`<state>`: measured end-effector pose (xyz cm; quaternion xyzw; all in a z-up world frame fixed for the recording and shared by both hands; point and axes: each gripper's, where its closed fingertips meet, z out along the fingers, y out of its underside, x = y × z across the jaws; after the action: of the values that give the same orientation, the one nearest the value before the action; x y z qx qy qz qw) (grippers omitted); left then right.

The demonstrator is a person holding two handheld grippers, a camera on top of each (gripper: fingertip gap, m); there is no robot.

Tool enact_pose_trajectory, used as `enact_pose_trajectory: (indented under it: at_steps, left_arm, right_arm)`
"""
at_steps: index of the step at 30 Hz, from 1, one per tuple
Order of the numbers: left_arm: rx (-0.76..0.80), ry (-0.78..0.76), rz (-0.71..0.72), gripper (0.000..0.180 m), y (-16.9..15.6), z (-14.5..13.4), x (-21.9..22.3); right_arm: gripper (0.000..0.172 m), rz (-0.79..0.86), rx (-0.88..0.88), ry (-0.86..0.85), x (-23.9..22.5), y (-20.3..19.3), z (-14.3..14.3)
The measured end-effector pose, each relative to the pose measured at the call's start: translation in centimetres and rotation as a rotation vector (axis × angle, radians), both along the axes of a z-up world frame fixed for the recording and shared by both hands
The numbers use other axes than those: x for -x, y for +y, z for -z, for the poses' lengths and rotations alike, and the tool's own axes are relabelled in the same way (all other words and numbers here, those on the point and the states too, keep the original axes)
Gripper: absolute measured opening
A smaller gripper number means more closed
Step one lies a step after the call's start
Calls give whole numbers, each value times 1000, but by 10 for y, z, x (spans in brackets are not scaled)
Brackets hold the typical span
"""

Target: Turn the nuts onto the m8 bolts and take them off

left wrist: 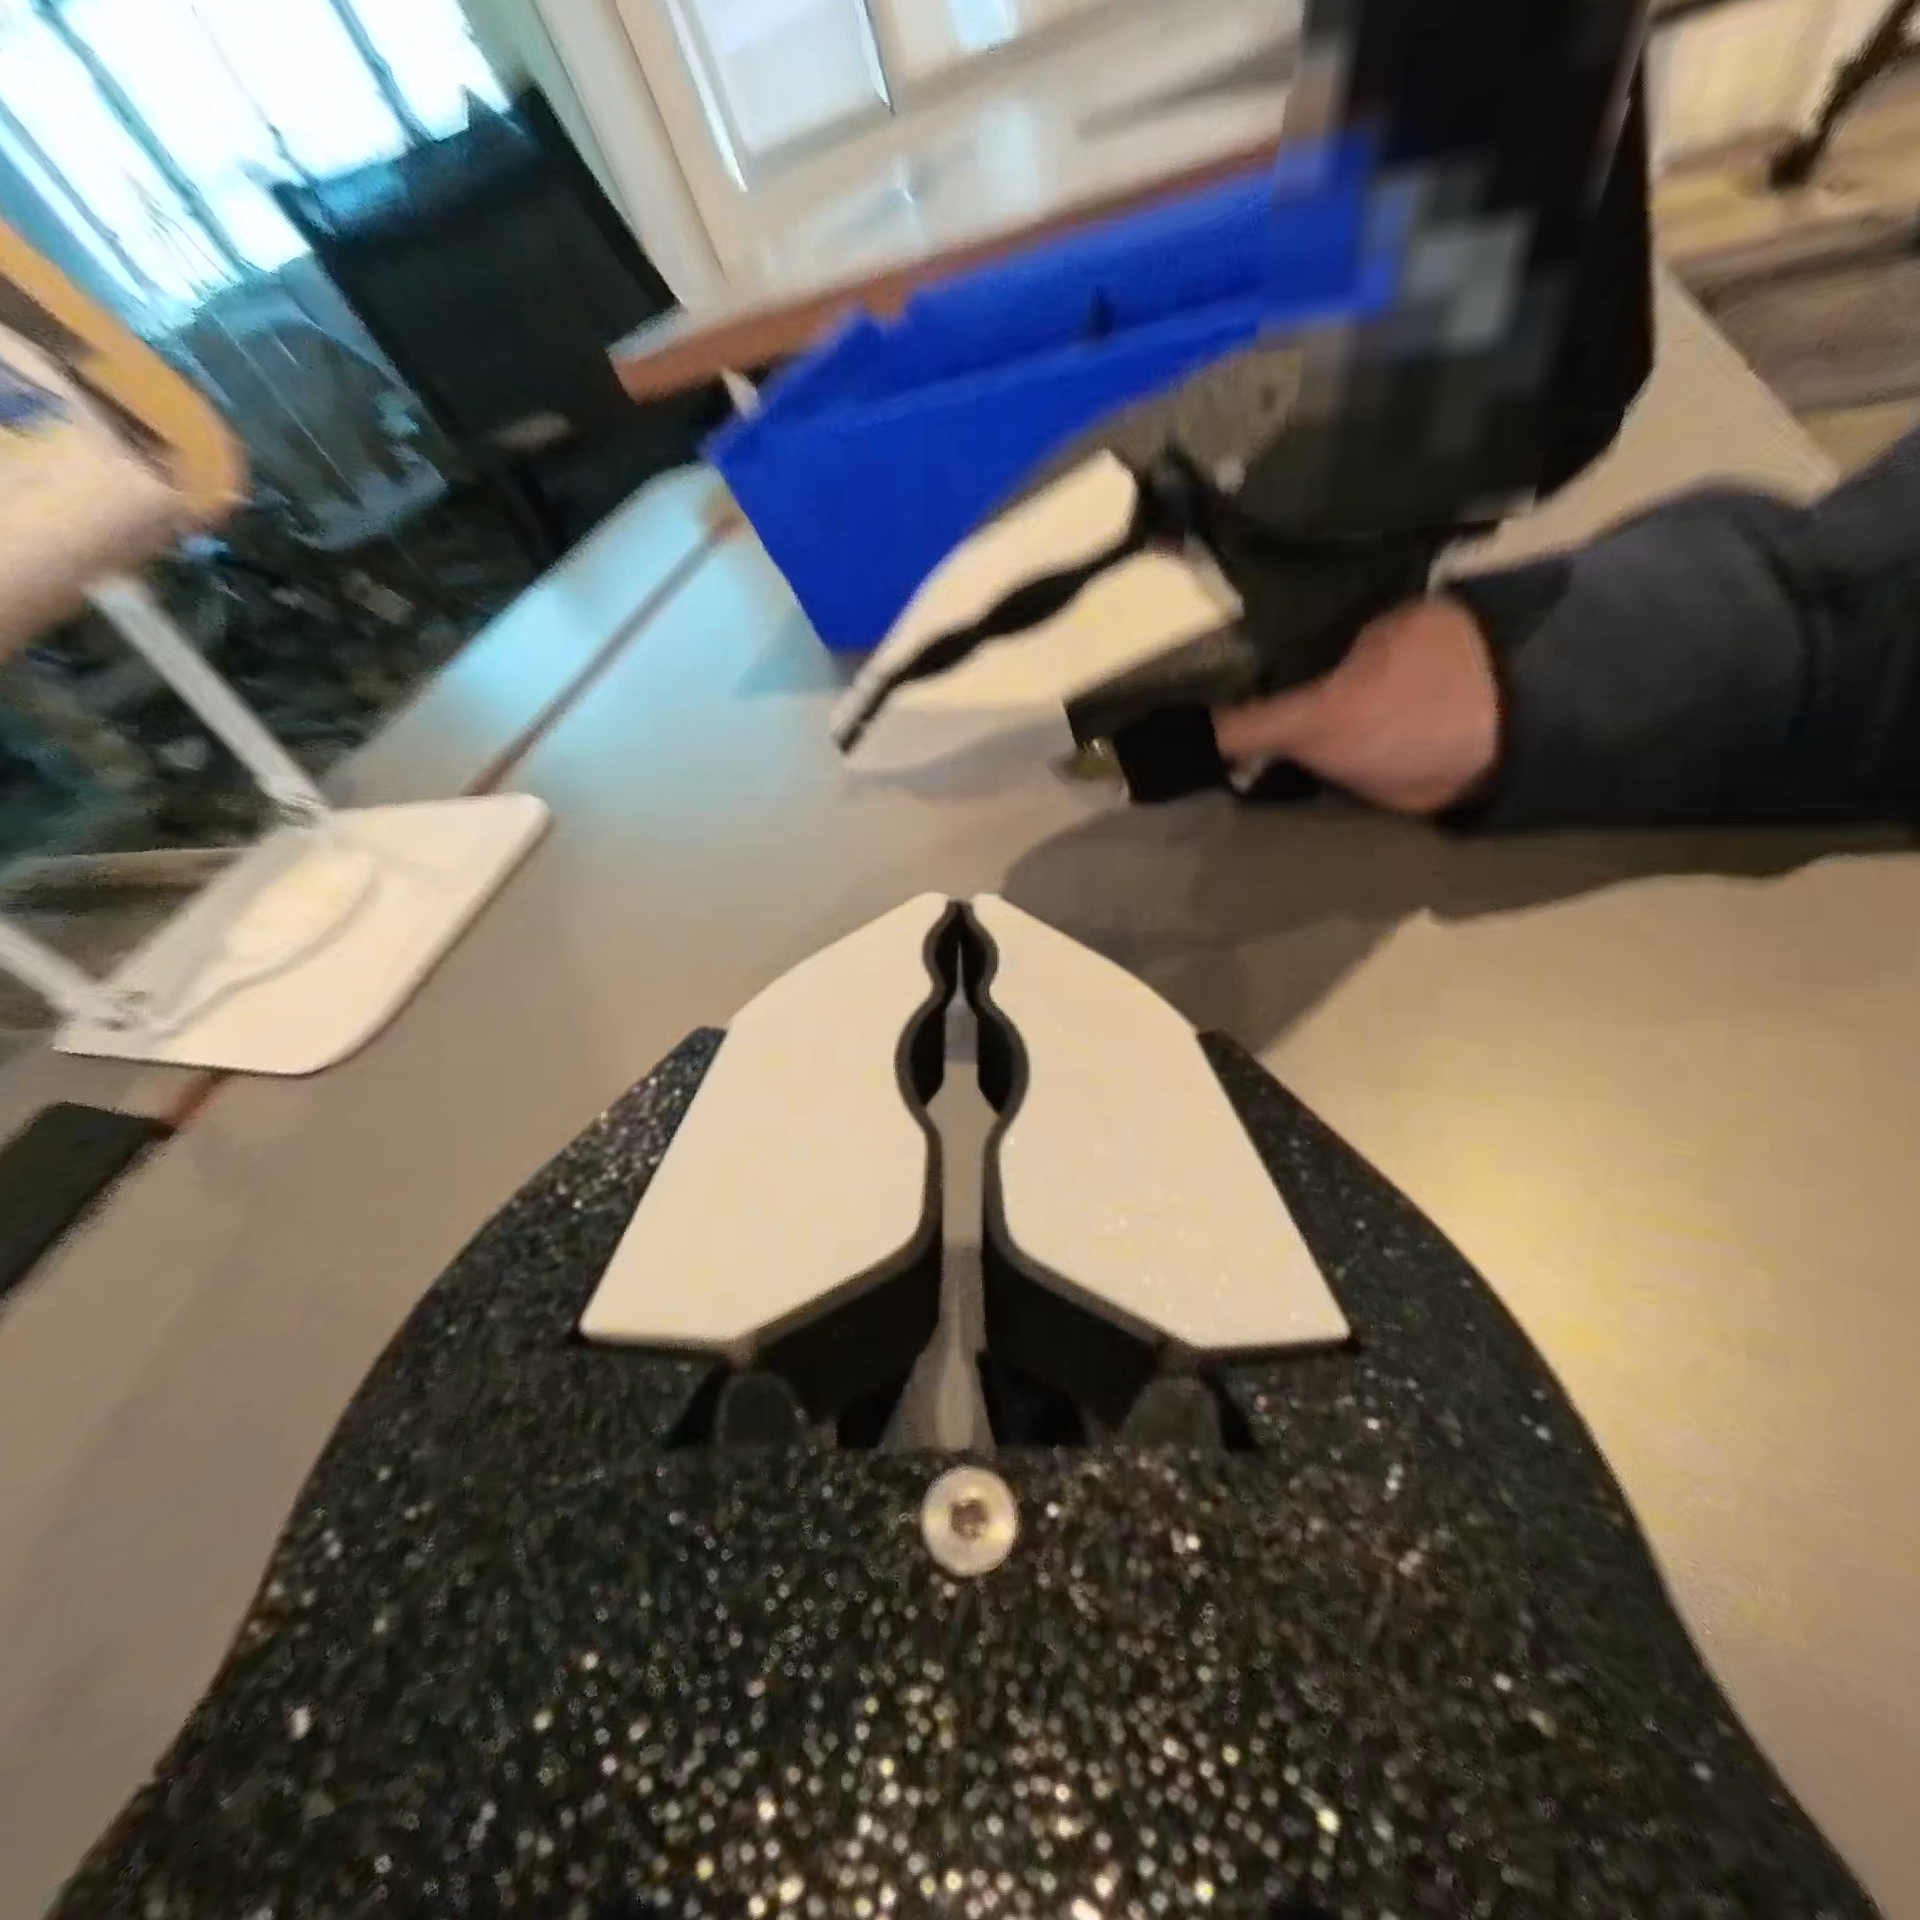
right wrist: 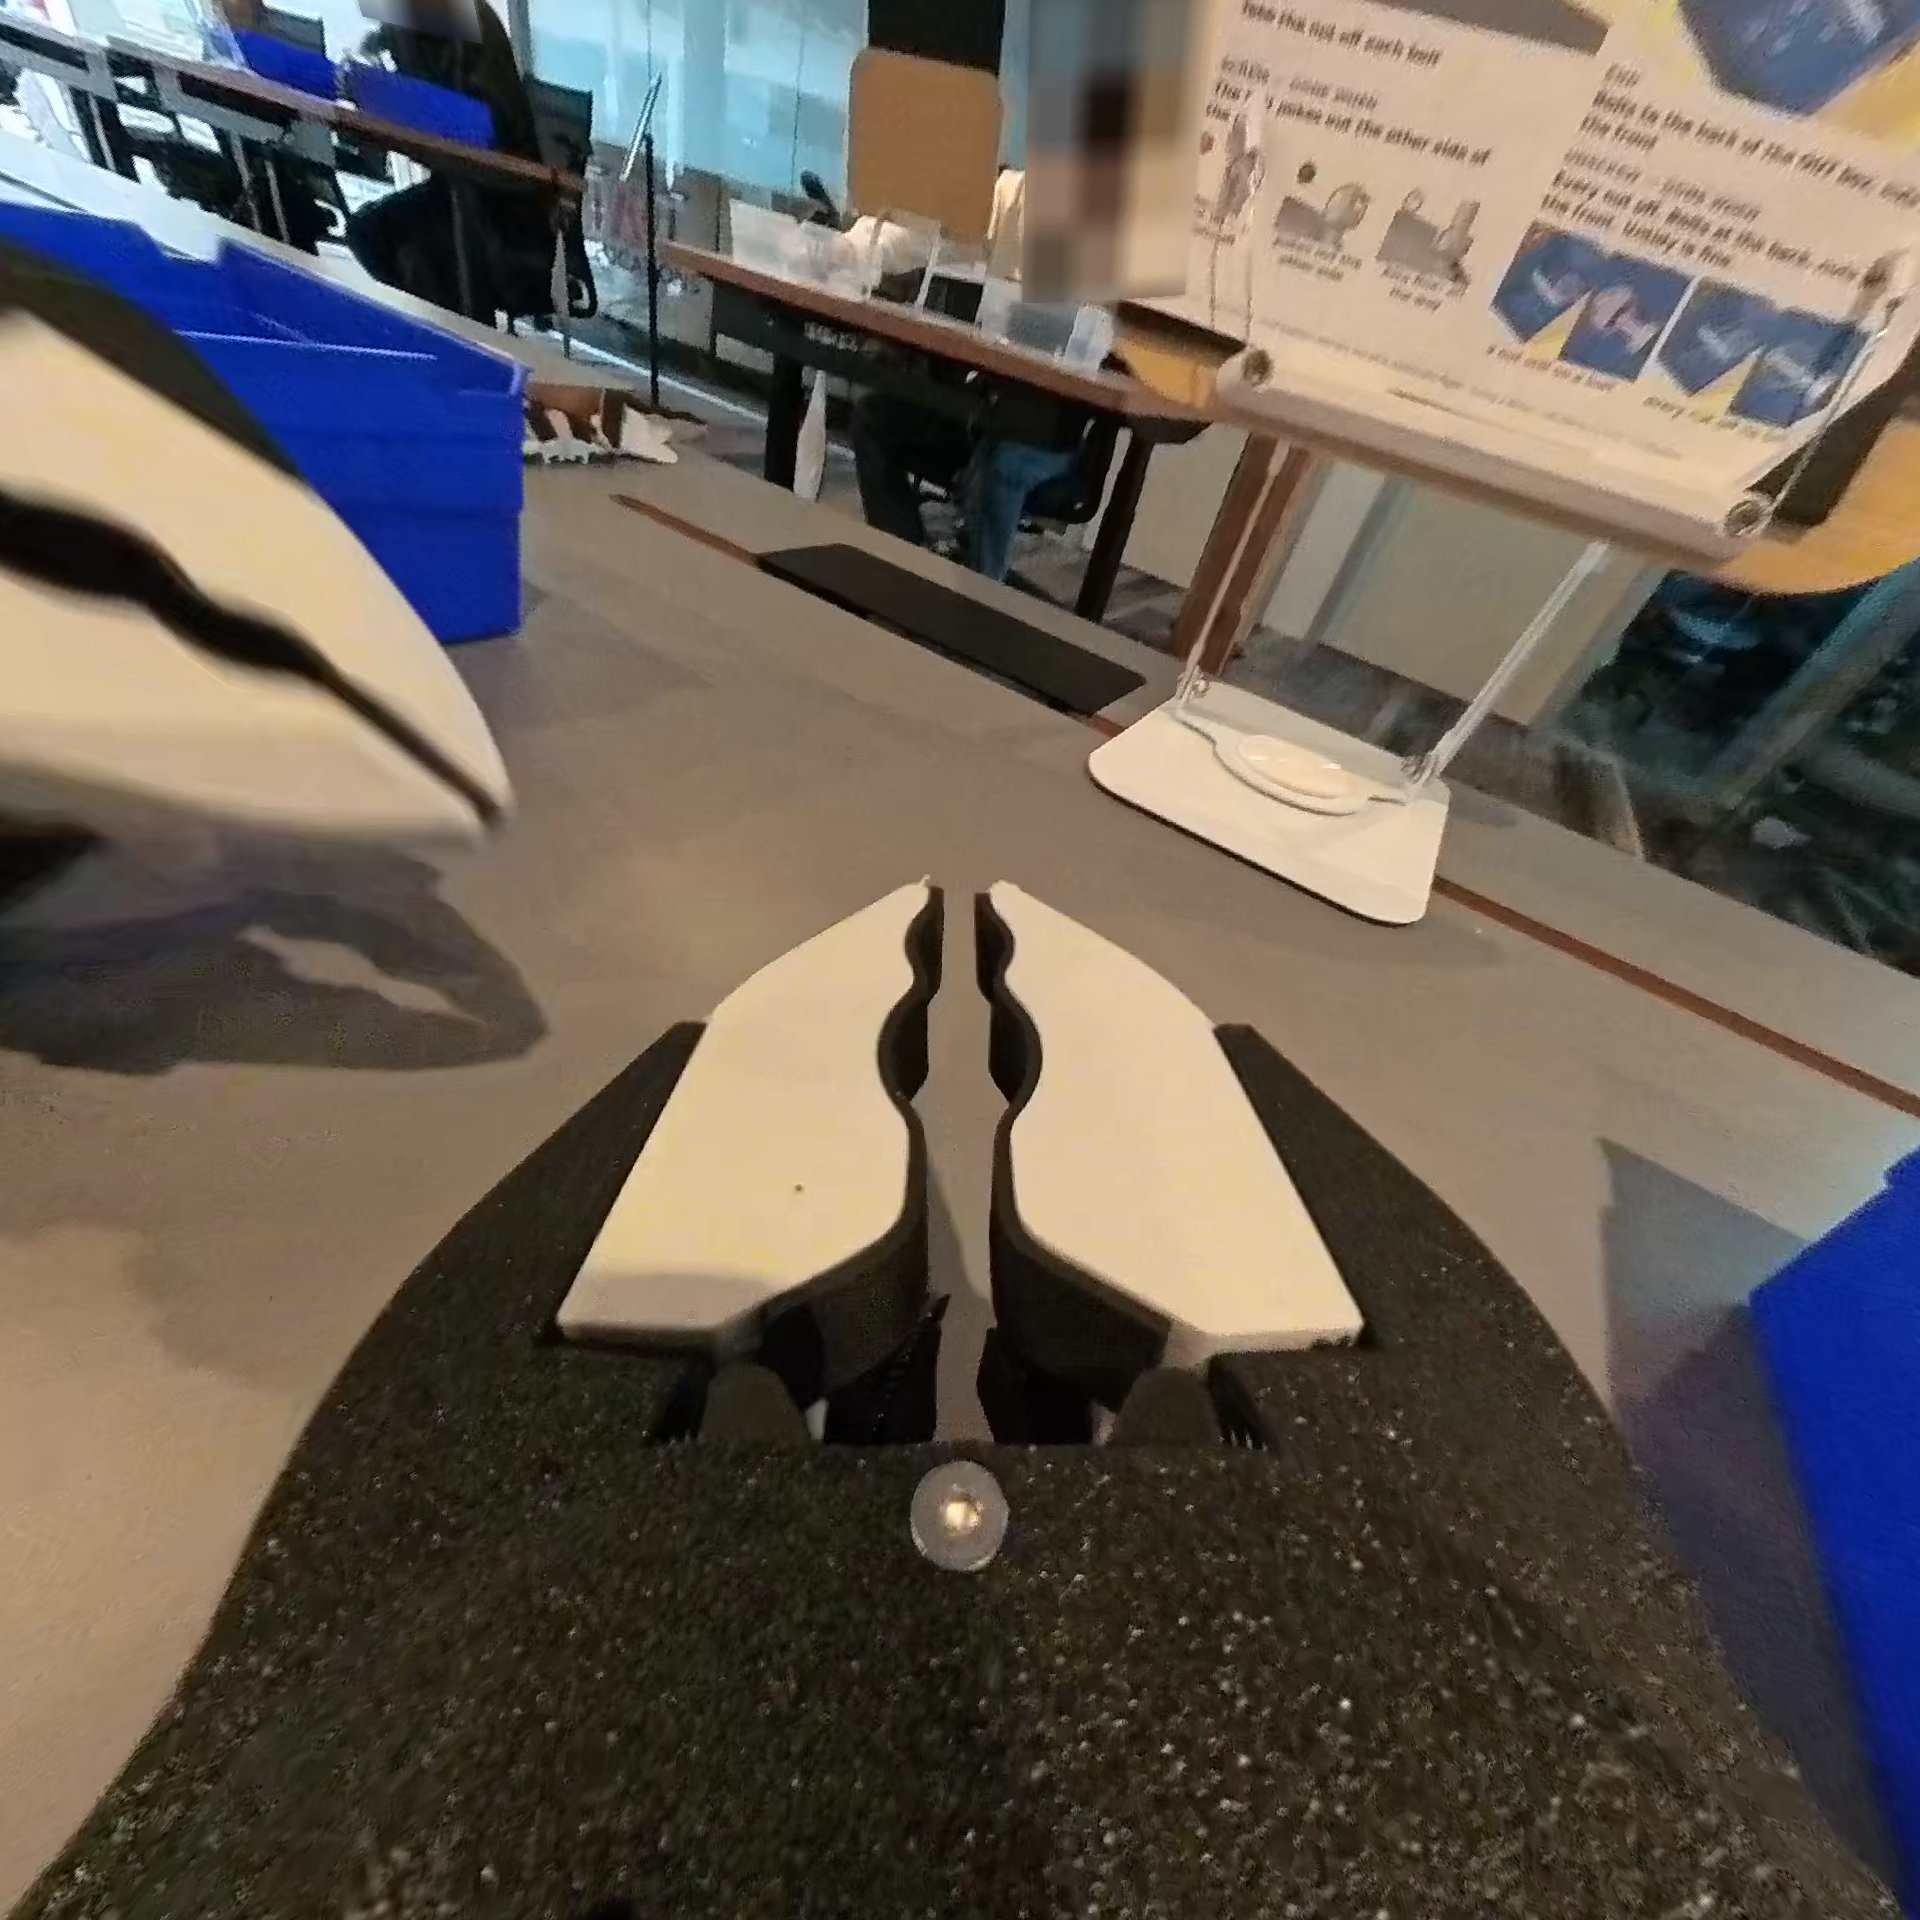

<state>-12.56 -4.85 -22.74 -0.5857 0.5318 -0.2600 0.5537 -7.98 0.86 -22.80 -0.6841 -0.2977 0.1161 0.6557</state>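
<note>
No nut or bolt shows in either view. My left gripper (left wrist: 962, 902) hovers over the grey table (left wrist: 1455, 1195) with its white fingertips touching and nothing between them. It also shows in the right wrist view (right wrist: 483, 805) at the left edge, blurred. My right gripper (right wrist: 958, 888) is over the table with a narrow gap between its fingertips; only bare table shows through the gap. In the left wrist view the right gripper (left wrist: 857, 717) is at the upper right, held by a hand (left wrist: 1382, 707) in a dark sleeve.
A blue bin (left wrist: 935, 468) stands at the back of the table, also seen in the right wrist view (right wrist: 395, 416). Another blue bin (right wrist: 1849, 1455) is at the right edge. A white-based instruction sheet stand (right wrist: 1299, 821) and a black pad (right wrist: 956, 623) lie ahead. The grippers' ends are close to 8 cm from one another.
</note>
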Motion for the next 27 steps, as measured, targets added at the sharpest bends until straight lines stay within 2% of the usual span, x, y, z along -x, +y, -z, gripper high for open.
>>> enact_pose_trajectory:
  at_steps: [6, 8, 10, 13, 16, 18, 19, 24, 27]
  left_arm:
    - [-96, -240, -262, 0, -42, -94, 69]
    - [-122, -254, -427, 0, -47, -113, 111]
    - [-100, -222, -624, 0, -44, -118, 163]
    - [99, -65, -916, 1, -37, -87, 245]
    - [467, 84, -1146, 23, -40, -27, 309]
    - [743, 116, -1205, 40, -49, 13, 327]
    - [824, 127, -1223, 43, -51, 27, 332]
    - [1000, 279, -1284, 39, -55, 64, 348]
    - [1064, 326, -1292, 39, -55, 74, 349]
  right_arm:
    - [4, -15, -40, -77, 7, -3, 3]
    - [4, -20, -41, -91, 9, -3, 4]
    - [4, -20, -41, -89, 9, -3, 4]
    - [4, -21, -36, -64, 7, -3, 2]
    - [4, -21, -33, -46, 6, -3, 1]
    - [4, -25, -31, -46, 6, -3, 1]
    - [4, -26, -30, -48, 6, -3, 2]
    - [4, -30, -29, -49, 7, -3, 2]
    - [4, -30, -28, -43, 7, -3, 1]
